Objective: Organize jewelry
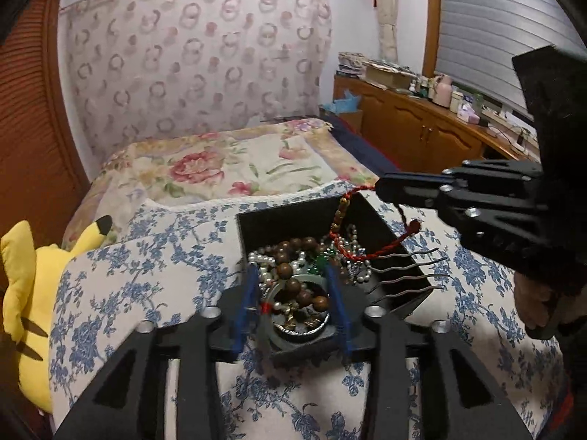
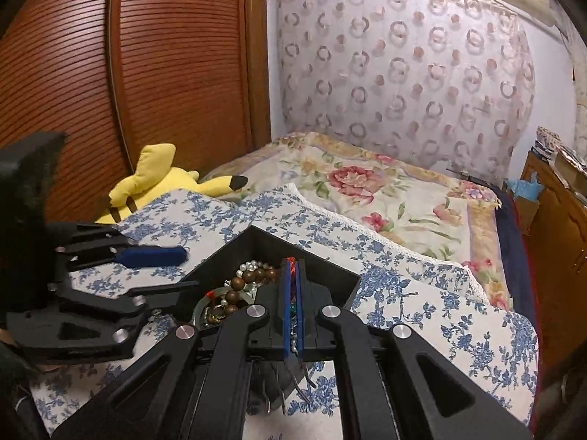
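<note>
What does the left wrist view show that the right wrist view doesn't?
Only the left wrist view shows the red cord hanging from the shut right gripper above the box, the hairpins on its rim, and the dresser. Only the right wrist view shows the wardrobe and the open left gripper from the side. Both show the beads, the plush and the bed.
</note>
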A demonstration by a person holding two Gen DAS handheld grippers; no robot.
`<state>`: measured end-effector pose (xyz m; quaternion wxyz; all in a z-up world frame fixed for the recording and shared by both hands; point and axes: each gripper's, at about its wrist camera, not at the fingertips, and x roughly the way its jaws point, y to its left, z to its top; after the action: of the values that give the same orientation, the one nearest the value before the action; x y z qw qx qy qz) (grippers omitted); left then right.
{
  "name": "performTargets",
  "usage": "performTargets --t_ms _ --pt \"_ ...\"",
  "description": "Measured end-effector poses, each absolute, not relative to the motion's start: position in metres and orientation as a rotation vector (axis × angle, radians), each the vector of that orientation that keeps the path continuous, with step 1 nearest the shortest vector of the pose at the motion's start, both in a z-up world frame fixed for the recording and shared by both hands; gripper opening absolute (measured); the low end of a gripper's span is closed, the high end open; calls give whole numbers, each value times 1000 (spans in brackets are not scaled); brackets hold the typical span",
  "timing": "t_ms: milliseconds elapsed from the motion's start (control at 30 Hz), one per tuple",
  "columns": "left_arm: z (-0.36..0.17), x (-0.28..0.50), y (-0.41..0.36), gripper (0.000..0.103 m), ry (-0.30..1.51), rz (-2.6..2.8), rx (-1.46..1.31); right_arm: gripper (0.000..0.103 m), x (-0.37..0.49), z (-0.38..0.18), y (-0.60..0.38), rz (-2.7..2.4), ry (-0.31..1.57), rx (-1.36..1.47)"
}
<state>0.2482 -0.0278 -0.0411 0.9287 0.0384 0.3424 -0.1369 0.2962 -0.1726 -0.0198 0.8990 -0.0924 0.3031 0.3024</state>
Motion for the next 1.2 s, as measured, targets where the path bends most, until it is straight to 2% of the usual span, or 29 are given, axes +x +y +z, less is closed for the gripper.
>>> performTargets --t_ms 67,100,133,167,267,300,333,367,533,600,633,1200 --pt "-39 242 -23 54 693 -264 72 15 297 -22 -171 607 627 -202" --pt "-38 239 -21 57 687 -254 71 31 295 -22 -171 594 627 -202" --pt "-37 235 -20 66 683 -242 71 41 294 -21 -172 591 626 -193" --pt "-36 230 -18 73 678 -231 71 44 291 -20 -174 586 625 -180" --pt "-34 215 -12 82 661 -203 67 54 278 -17 -180 558 613 -162" --pt "-34 209 -11 87 655 -191 67 62 271 -16 -183 545 608 -154" --pt "-33 202 -9 90 645 -174 67 68 266 -16 -186 536 605 -145" --pt "-32 196 -8 90 639 -165 65 70 259 -16 -189 528 604 -136" --pt "-29 167 -1 90 626 -115 35 96 225 -16 -202 458 586 -94" --pt "-28 155 0 91 616 -100 35 99 206 -15 -208 436 572 -77" --pt "-27 149 1 96 611 -95 35 100 200 -15 -210 433 569 -73" --pt "-12 66 0 95 530 -27 23 100 80 0 -243 293 457 9"
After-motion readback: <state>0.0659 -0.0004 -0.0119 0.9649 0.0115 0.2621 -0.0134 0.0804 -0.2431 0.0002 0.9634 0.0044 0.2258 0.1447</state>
